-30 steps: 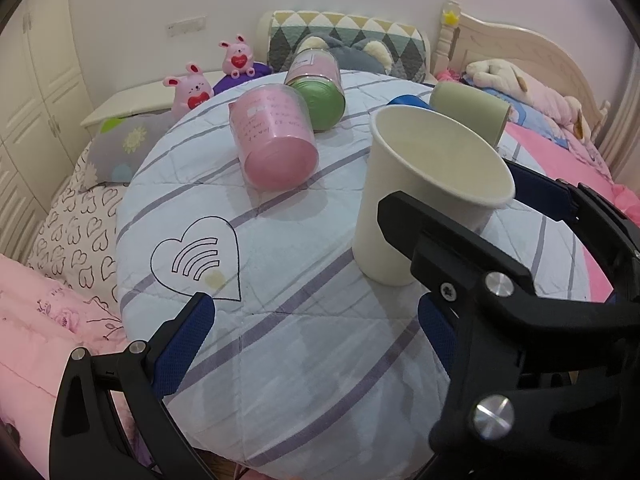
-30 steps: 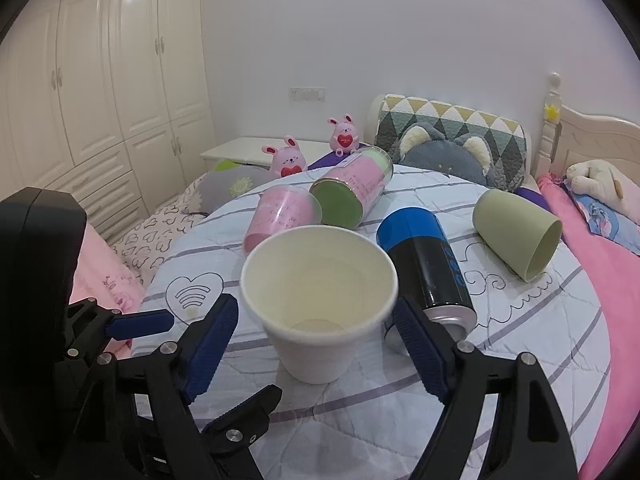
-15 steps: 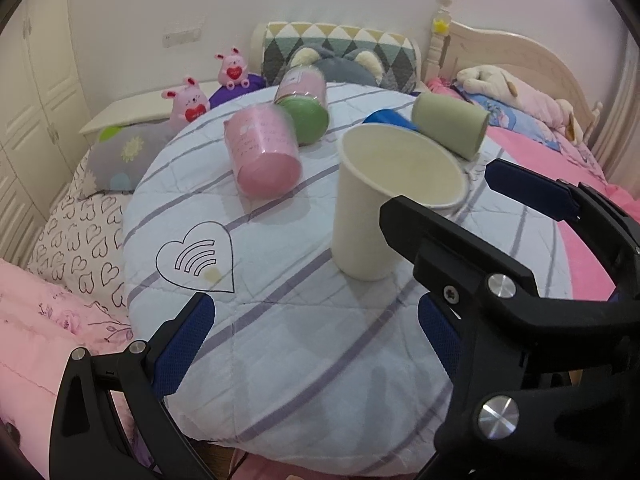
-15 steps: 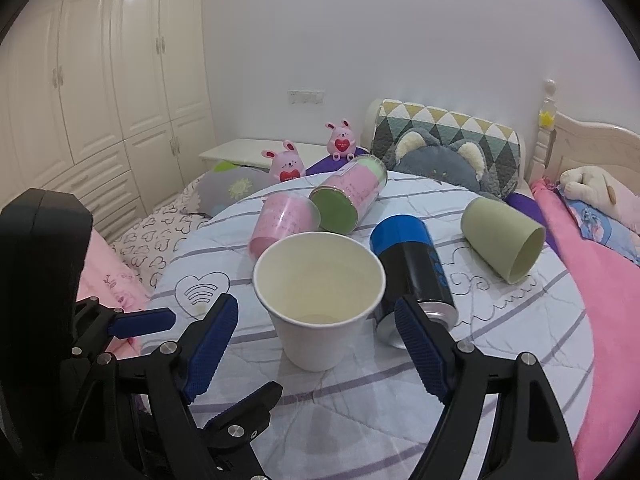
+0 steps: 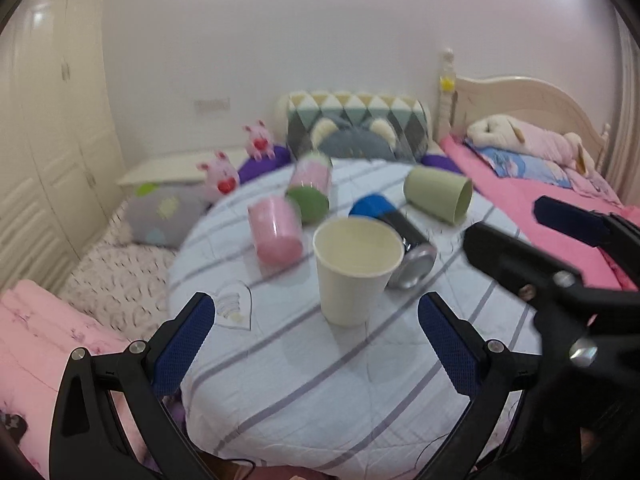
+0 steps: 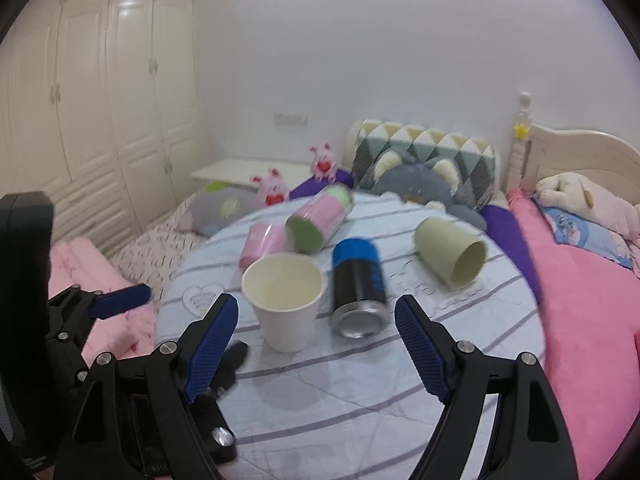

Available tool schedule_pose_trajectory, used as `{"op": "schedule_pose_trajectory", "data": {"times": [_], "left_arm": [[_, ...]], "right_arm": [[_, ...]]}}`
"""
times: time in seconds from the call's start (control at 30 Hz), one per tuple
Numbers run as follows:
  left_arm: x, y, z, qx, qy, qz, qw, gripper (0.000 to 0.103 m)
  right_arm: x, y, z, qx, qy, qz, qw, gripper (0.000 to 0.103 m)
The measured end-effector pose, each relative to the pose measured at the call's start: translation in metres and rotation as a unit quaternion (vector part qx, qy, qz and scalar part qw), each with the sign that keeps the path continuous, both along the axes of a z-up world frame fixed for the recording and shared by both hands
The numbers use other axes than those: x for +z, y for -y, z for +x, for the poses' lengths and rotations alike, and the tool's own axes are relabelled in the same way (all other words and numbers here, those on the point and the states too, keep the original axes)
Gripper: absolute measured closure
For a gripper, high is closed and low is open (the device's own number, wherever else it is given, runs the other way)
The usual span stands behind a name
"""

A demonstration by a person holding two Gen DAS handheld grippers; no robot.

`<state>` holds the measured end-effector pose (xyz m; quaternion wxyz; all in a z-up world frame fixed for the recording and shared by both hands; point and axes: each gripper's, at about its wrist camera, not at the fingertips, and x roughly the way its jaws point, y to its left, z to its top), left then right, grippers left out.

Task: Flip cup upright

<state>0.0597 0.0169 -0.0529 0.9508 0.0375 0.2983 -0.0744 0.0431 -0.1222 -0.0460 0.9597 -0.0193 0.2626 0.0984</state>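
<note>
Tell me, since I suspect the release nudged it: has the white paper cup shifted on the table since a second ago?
No. The white paper cup still stands beside the blue can.

On the striped round table [image 6: 360, 408] a pink cup [image 5: 276, 232], a green-ended pink canister [image 6: 316, 220], a blue-and-black can [image 6: 358, 280] and a pale green cup [image 6: 448, 252] lie on their sides; pink plush bunnies [image 6: 274, 190] sit behind; white wardrobes [image 6: 100, 92] stand left.
</note>
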Motion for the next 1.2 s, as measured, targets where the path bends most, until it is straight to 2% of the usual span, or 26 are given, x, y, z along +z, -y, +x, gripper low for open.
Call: {"op": "schedule_pose_trajectory", "data": {"times": [0.2, 0.37, 0.57, 0.77, 1.2], "left_arm": [[0.016, 0.009, -0.024, 0.025, 0.072, -0.009, 0.9971, 0.000], [0.017, 0.015, -0.028, 0.036, 0.081, -0.006, 0.9960, 0.000], [0.014, 0.026, -0.029, 0.041, 0.074, 0.005, 0.9964, 0.000], [0.016, 0.038, -0.031, 0.052, 0.085, 0.021, 0.9949, 0.000], [0.016, 0.042, -0.033, 0.061, 0.097, 0.008, 0.9934, 0.000]], "right_arm": [[0.019, 0.034, -0.026, -0.034, 0.070, 0.021, 0.997, 0.021], [0.023, 0.051, -0.037, -0.052, 0.102, 0.037, 0.993, 0.020], [0.020, 0.065, -0.033, -0.060, 0.093, 0.050, 0.993, 0.020], [0.016, 0.075, -0.033, -0.059, 0.091, 0.058, 0.992, 0.020], [0.014, 0.083, -0.036, -0.051, 0.101, 0.057, 0.992, 0.020]]}}
